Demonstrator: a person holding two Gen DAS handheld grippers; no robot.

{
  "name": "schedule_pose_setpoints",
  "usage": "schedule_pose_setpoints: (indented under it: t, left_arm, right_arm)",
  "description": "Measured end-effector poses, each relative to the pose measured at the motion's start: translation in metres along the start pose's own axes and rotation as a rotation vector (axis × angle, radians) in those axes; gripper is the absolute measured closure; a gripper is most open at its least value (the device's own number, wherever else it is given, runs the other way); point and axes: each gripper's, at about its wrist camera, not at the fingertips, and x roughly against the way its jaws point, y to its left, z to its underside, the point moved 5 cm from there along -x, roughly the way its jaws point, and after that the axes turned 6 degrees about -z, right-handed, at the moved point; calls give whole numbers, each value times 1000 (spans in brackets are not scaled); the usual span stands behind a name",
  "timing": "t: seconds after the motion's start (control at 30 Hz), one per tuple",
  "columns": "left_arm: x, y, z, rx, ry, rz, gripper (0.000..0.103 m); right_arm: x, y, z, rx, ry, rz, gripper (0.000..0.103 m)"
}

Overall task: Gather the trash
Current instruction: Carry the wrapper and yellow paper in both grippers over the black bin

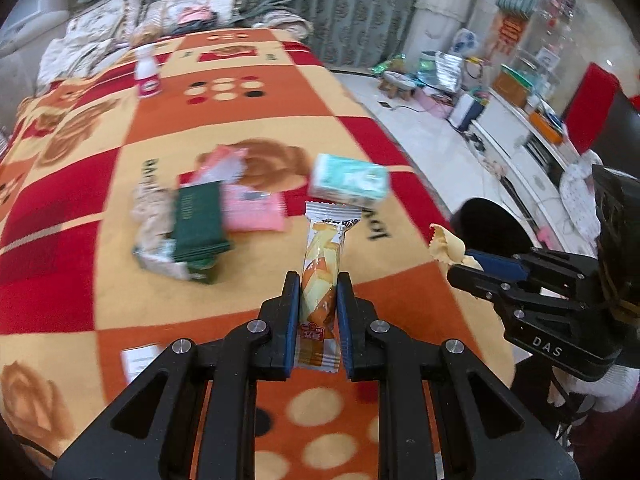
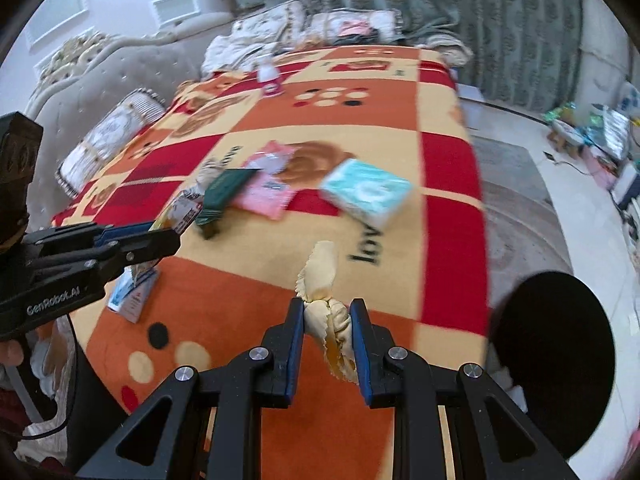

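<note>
Left gripper (image 1: pixel 319 280) clamps an orange-and-white snack wrapper (image 1: pixel 322 264), upright between its pads above the blanket (image 1: pixel 248 312). Right gripper (image 2: pixel 326 306) pinches a crumpled yellow wrapper (image 2: pixel 322 280). Beyond lie a green box (image 1: pixel 198 224), pink packet (image 1: pixel 252 208) and tissue pack (image 1: pixel 350 180).

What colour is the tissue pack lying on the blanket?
The tissue pack is light teal and white; the right wrist view shows it best.
</note>
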Motion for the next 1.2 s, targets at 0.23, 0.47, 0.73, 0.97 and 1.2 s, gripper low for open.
schedule_pose_setpoints:
  t: [0.23,0.47,0.73,0.97,1.2]
  left_arm:
    - [-15,-62,-6,-68,24,66,88]
    - [-35,-122,-12,-106,56,137,88]
    - [-60,-173,-17,-134,95,181,88]
    - [-73,-195,-20,-148,110,195,88]
    - [-84,-205,-20,-141,131,219,88]
  right_arm:
    - [29,-57,16,-100,-31,71,81]
    - [54,-117,36,-212,-51,143,81]
    - [67,-164,57,-310,-52,189,81]
    - [71,-183,65,-349,-56,199,81]
    - [69,-194,68,-368,-56,208,81]
